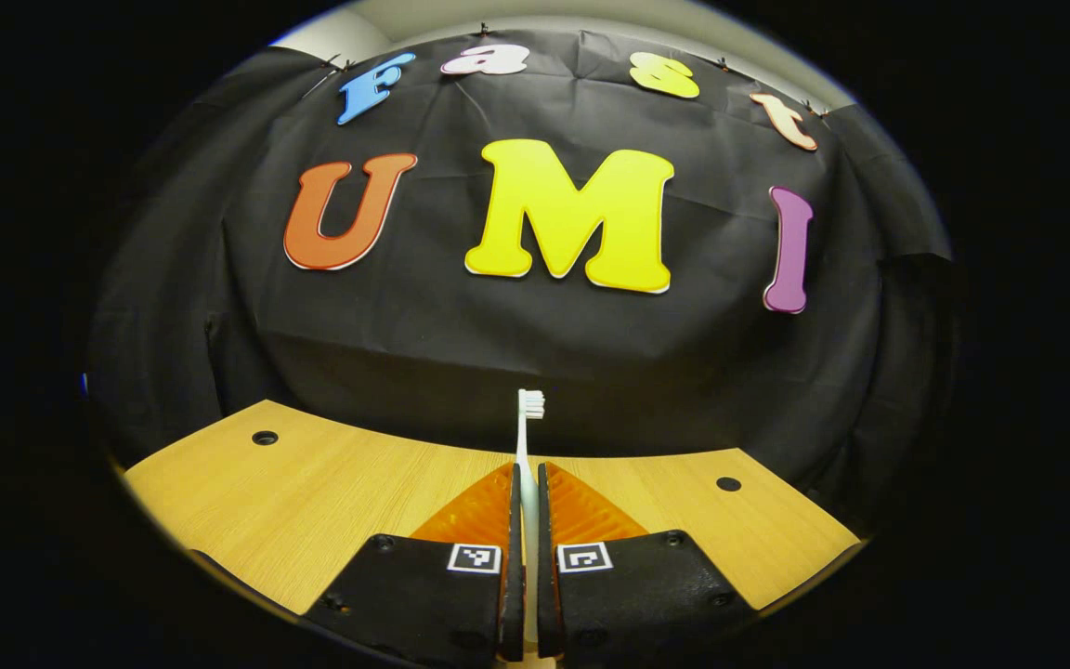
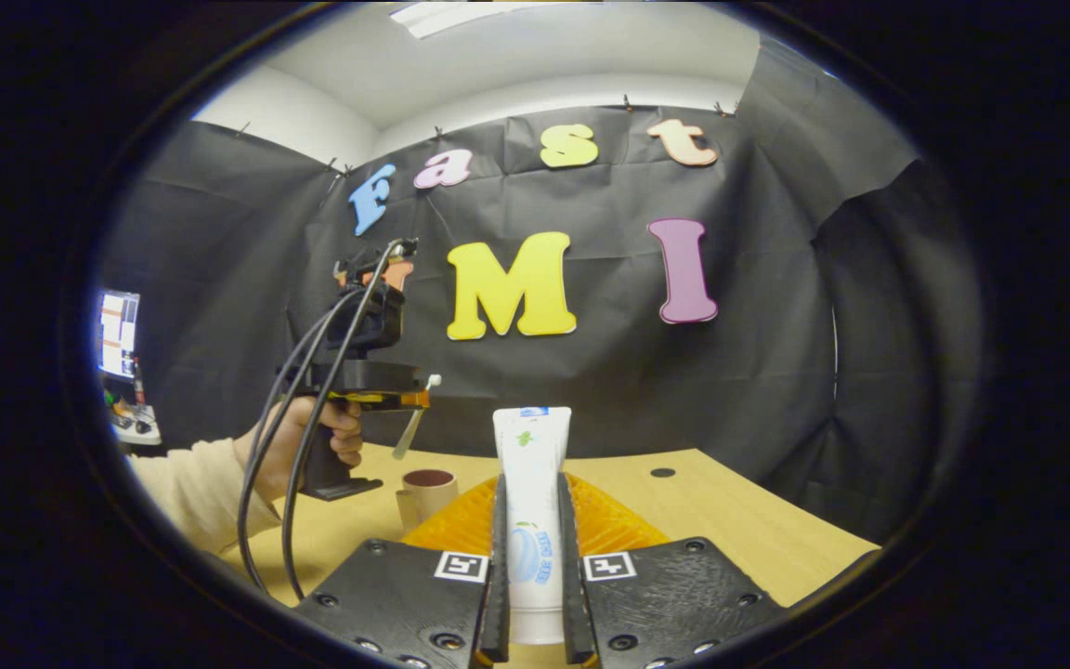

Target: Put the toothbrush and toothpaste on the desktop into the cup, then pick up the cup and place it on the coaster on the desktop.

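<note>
In the left gripper view my left gripper [image 1: 526,483] is shut on a white toothbrush [image 1: 526,432], whose bristled head sticks up above the fingertips. In the right gripper view my right gripper [image 2: 532,502] is shut on a white toothpaste tube [image 2: 532,474] that stands upright between the fingers. Farther off in that view a hand [image 2: 298,446] holds the left gripper [image 2: 414,401] in the air with the toothbrush [image 2: 412,423] hanging tilted from it, above and just left of a small tan cup [image 2: 425,492] with a dark inside standing on the wooden desktop [image 2: 730,520].
The wooden desktop [image 1: 312,492] has round dark holes near its far corners [image 1: 265,438] [image 1: 728,484]. Black cloth walls close in the back and right. Cables [image 2: 298,465] hang from the left gripper. A screen [image 2: 117,334] and small items sit at far left.
</note>
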Demonstrator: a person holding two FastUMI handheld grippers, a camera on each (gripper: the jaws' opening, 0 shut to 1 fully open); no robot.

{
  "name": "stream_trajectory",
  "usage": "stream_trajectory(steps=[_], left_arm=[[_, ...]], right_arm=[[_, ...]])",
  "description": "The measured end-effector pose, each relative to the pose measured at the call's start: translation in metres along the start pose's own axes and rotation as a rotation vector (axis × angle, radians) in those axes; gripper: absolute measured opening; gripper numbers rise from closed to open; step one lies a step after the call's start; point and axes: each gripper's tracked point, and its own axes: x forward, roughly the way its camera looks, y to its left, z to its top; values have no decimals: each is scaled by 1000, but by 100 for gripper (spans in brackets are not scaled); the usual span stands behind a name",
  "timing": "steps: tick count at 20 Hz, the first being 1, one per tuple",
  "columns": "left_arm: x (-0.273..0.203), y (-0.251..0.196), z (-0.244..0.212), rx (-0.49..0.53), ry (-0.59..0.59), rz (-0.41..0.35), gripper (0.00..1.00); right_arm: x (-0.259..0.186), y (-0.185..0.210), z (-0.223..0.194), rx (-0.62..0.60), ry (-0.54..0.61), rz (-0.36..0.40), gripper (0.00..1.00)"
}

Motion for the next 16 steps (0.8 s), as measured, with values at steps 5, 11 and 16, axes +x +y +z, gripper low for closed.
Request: stream_trajectory(steps=[5, 11, 16], left_arm=[[5, 4, -10, -2, 32, 4, 10], [-5, 6, 4, 13, -1, 8, 10], [-9, 5, 7, 28, -5, 9, 12]], right_arm=[[5, -7, -5, 32, 21, -2, 22], [4, -3, -11, 42, 43, 4, 23], [1, -4, -11, 48, 47, 4, 23]])
